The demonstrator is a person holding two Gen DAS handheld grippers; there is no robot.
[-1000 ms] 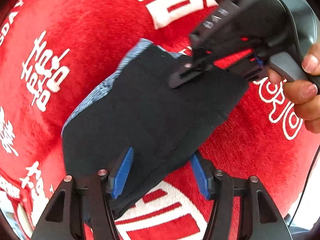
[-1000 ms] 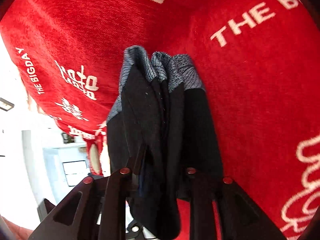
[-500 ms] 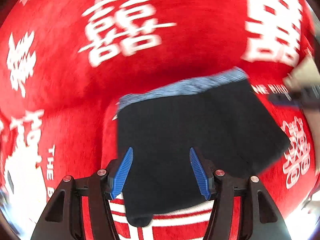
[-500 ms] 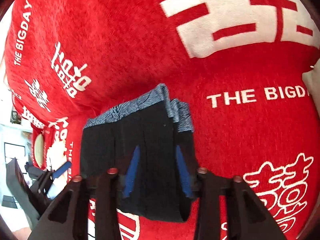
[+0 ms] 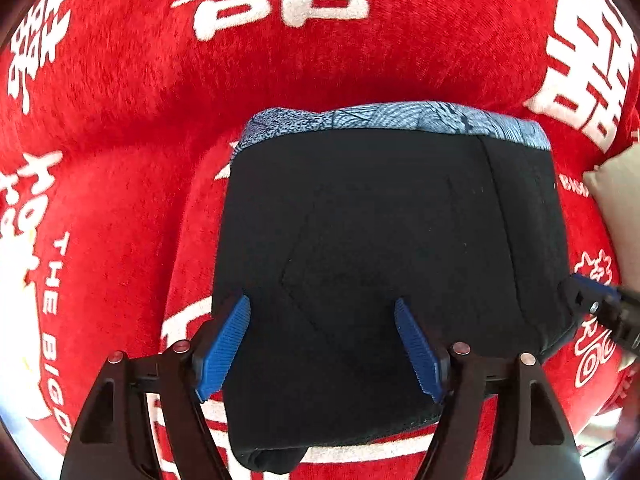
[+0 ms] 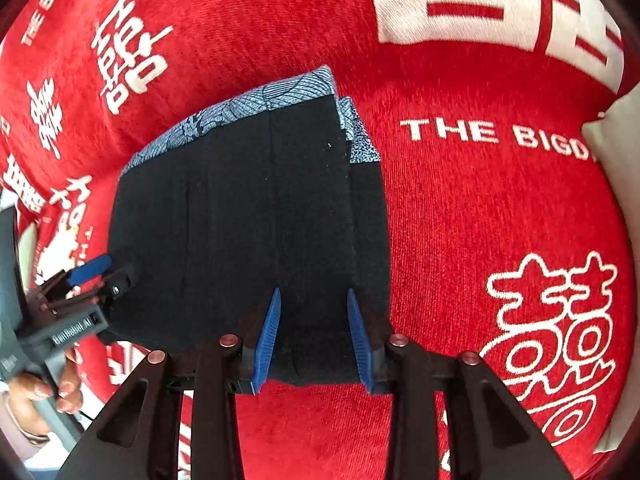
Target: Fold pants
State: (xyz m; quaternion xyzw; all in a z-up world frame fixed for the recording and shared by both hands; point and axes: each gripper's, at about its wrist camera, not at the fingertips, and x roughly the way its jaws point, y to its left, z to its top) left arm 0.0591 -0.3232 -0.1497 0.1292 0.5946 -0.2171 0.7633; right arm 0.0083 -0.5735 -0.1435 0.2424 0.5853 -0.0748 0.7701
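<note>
the left gripper (image 5: pixel 322 344) pointed steeply down over the near edge of the pants (image 5: pixel 384 264), its blue pads (image 5: pixel 224 354) standing wide and opening further, cloth lying under the gap but neither pad pressing on it — a release, by the look of it. the right gripper (image 6: pixel 314 338) hung the same way over the other near corner, jaws narrower, the dark fabric showing between its pads (image 6: pixel 267 344) with daylight either side, so it seemed to hold nothing. in the right wrist view the left tool appeared at the left edge with a hand (image 6: pixel 44 396) wrapped round its grip; in the left wrist view only the tip of the right tool poked in from the right. outward from the jaws, the pants lay as a compact dark rectangle, folded over themselves, with the blue patterned waistband (image 5: pixel 400 120) along the far edge and a second layer of it peeking out at the right side in the right wrist view. they rested on a red blanket (image 5: pixel 120 100) printed with white characters and lettering; a pale cushion (image 6: pixel 616 136) sat at the right rim. judged from this, the fold was laid down and being let go — the next move likely called for both tools to lift clear without dragging the top layer, or to take a fresh grip for one more fold.
</note>
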